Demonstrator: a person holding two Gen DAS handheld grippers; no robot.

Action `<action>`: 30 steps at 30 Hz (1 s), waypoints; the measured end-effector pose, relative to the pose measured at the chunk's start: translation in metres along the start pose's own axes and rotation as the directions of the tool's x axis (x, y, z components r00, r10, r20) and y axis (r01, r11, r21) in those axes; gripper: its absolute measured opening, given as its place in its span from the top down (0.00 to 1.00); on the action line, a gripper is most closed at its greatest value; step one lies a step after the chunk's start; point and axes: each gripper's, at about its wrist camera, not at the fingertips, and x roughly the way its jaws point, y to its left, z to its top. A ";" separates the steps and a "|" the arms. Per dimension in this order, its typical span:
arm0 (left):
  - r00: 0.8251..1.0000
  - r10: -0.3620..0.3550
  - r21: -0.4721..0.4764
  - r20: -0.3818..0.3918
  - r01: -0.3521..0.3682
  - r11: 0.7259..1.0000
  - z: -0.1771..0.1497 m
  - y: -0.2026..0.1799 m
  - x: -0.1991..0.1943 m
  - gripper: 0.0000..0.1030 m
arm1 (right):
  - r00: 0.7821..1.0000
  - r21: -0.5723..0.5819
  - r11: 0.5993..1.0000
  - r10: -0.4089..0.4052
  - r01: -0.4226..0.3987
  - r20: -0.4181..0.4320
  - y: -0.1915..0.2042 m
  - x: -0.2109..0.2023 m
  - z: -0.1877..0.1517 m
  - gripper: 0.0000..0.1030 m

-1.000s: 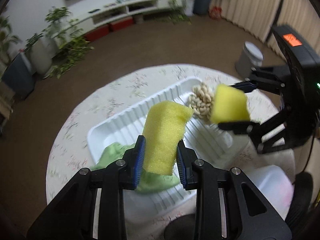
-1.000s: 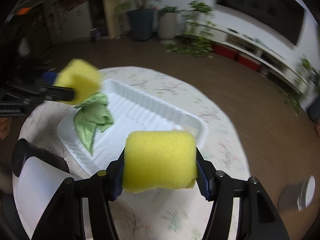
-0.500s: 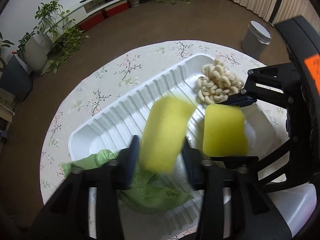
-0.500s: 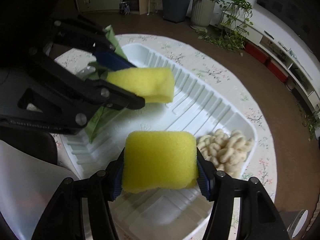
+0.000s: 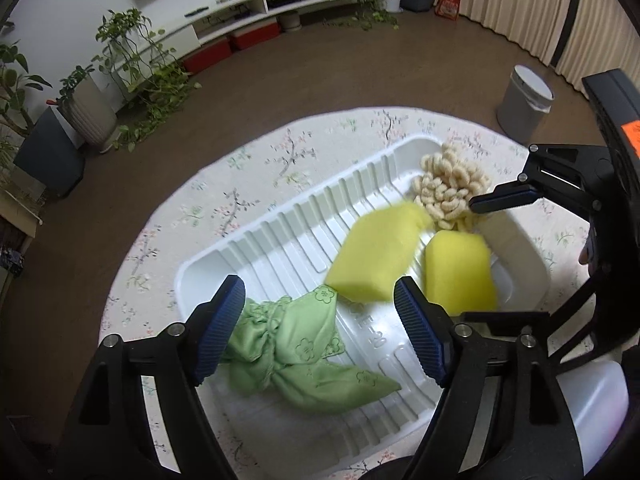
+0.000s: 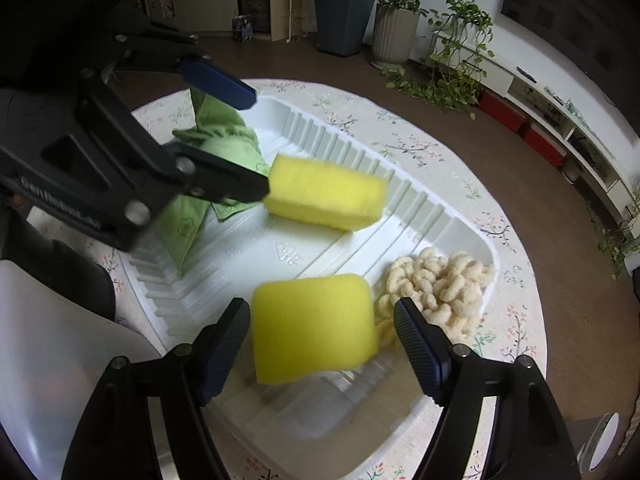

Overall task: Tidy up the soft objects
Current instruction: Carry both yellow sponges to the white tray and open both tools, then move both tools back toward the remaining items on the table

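A white ribbed tray (image 5: 280,236) sits on a round floral table. In it lie a green cloth (image 5: 304,356), a cream chenille pad (image 5: 450,186) and two yellow sponges. One sponge (image 5: 376,260) is blurred below my open left gripper (image 5: 320,332); it also shows in the right wrist view (image 6: 326,196). The other sponge (image 6: 316,326) lies loose between the spread jaws of my open right gripper (image 6: 322,348), next to the chenille pad (image 6: 436,288). The green cloth (image 6: 216,160) is partly hidden behind the left gripper there.
A white container (image 5: 596,412) stands at the table's near edge; it also shows in the right wrist view (image 6: 52,344). A small grey bin (image 5: 526,100) stands on the brown floor beyond the table. Potted plants and a low white shelf line the walls.
Both grippers have opened and let go of their yellow sponges, which have dropped into the tray. Both grippers had moved in over the tray before that.
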 end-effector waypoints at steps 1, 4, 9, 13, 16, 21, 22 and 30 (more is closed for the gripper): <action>1.000 0.011 0.000 0.014 -0.011 1.000 -0.001 0.001 -0.007 0.26 | 1.000 0.007 1.000 0.000 0.000 0.007 -0.001 -0.002 -0.001 0.22; 0.998 0.025 -0.025 0.056 -0.023 0.999 -0.002 0.007 -0.024 0.26 | 0.999 0.024 1.000 -0.009 0.008 0.035 -0.006 -0.014 -0.005 0.20; 0.988 0.037 -0.102 0.150 -0.021 0.995 -0.017 0.020 -0.070 0.25 | 0.996 0.066 0.998 -0.027 0.021 0.090 -0.015 -0.042 -0.015 0.18; 0.968 0.008 -0.173 0.249 0.037 0.984 -0.054 0.019 -0.114 0.14 | 0.989 0.129 0.991 -0.050 0.032 0.139 -0.027 -0.071 -0.030 0.14; 0.952 -0.016 -0.224 0.304 0.087 0.971 -0.091 0.013 -0.138 0.13 | 0.983 0.183 0.983 -0.060 0.028 0.174 -0.035 -0.091 -0.048 0.12; 0.941 -0.051 -0.342 0.336 0.172 0.924 -0.177 -0.010 -0.152 0.06 | 0.972 0.282 0.959 -0.079 0.014 0.221 -0.025 -0.128 -0.105 0.08; 0.940 -0.053 -0.357 0.338 0.180 0.916 -0.195 -0.018 -0.153 0.03 | 0.971 0.299 0.954 -0.075 0.003 0.227 -0.020 -0.134 -0.115 0.08; 0.959 -0.043 -0.440 0.279 0.167 0.882 -0.292 -0.095 -0.137 0.02 | 0.949 0.362 0.924 0.004 -0.123 0.314 0.075 -0.178 -0.211 0.03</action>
